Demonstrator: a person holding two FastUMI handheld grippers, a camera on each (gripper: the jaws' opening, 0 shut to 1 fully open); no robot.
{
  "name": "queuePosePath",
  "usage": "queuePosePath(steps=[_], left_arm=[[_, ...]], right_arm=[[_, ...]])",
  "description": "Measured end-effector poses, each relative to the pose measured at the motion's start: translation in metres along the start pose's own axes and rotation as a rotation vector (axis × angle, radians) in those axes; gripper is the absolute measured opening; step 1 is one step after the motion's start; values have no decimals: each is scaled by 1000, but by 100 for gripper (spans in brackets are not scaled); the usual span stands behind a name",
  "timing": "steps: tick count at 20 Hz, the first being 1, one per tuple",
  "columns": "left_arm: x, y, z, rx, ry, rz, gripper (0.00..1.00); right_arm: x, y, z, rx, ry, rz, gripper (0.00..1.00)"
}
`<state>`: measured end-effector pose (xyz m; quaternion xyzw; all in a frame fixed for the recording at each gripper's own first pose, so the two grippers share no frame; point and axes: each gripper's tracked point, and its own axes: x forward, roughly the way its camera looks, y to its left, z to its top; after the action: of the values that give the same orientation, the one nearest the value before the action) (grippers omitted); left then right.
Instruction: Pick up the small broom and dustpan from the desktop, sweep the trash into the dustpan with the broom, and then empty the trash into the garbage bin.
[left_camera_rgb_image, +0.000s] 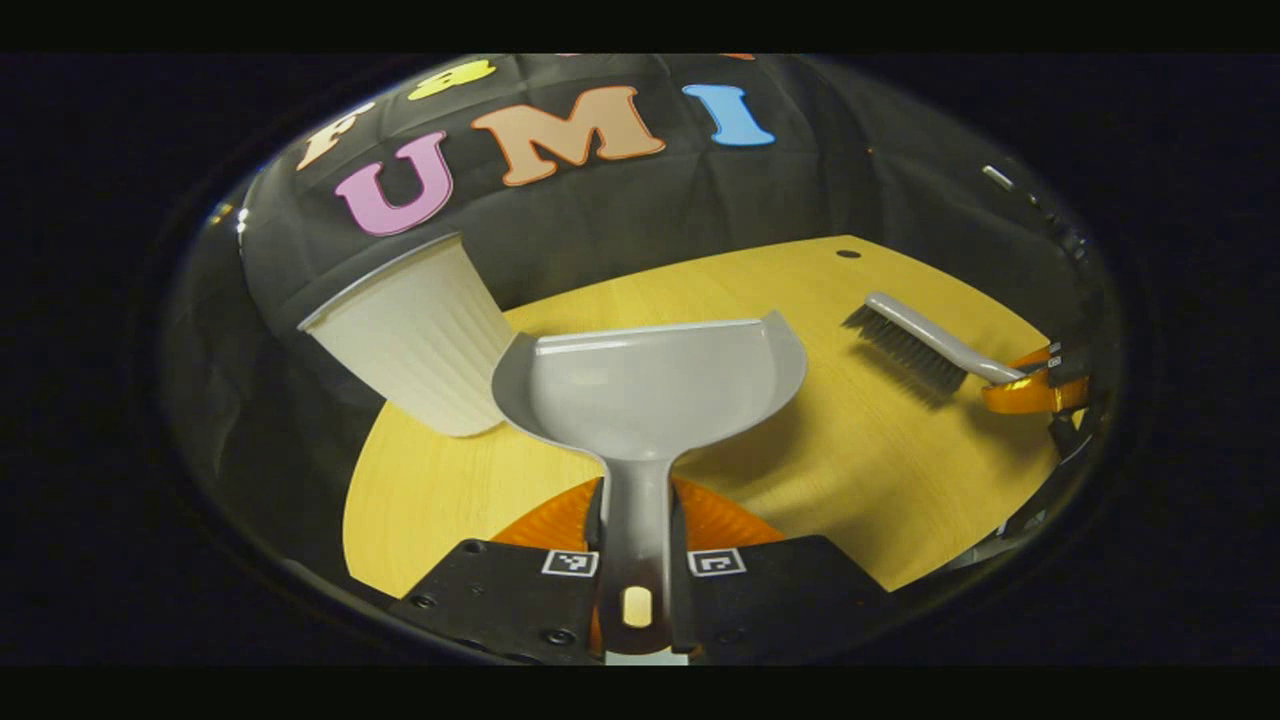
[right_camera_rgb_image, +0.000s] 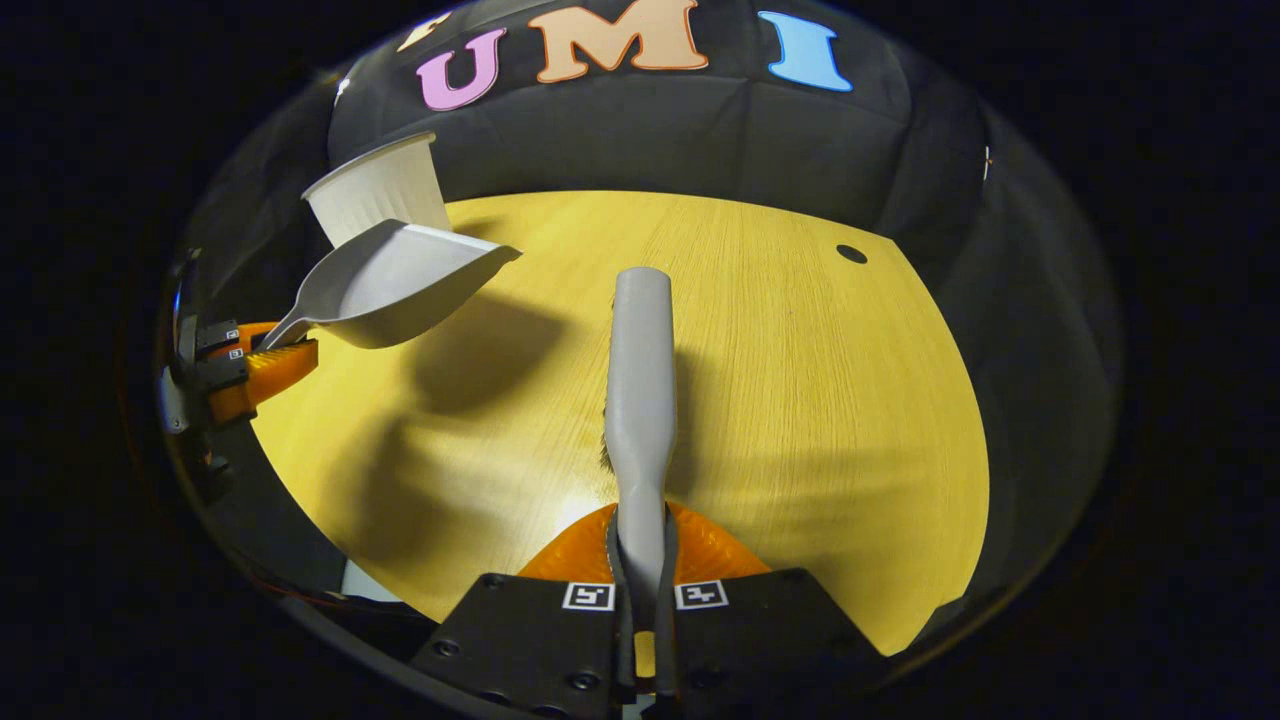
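The left gripper jaws clamp the handle of a grey plastic dustpan, raised beside a white ribbed garbage bin. The right gripper jaws clamp a grey small broom above the yellow wooden counter.

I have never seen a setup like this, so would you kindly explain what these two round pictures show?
A person holds two hand-held grippers, each carrying a fisheye camera that looks along its fingers. In the left gripper view, the left gripper is shut on the handle of a grey dustpan, lifted over a yellow wooden desk near a white ribbed bin. The pan looks empty. In the right gripper view, the right gripper is shut on a small broom, bristles down. Each view also shows the other gripper farther off.
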<state>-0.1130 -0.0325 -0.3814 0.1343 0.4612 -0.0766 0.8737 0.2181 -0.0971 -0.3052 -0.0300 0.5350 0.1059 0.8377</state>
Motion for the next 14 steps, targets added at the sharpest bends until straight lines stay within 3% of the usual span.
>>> queuePosePath(steps=[9,10,14], left_arm=[[18,-6,-42,-74,131,-22,17],[19,-6,-44,-78,141,-24,17],[17,-7,-39,-131,158,-27,22]], right_arm=[[-9,7,11,-17,119,-85,7],[-10,8,14,-20,120,-88,3],[-20,11,25,-24,138,-97,7]])
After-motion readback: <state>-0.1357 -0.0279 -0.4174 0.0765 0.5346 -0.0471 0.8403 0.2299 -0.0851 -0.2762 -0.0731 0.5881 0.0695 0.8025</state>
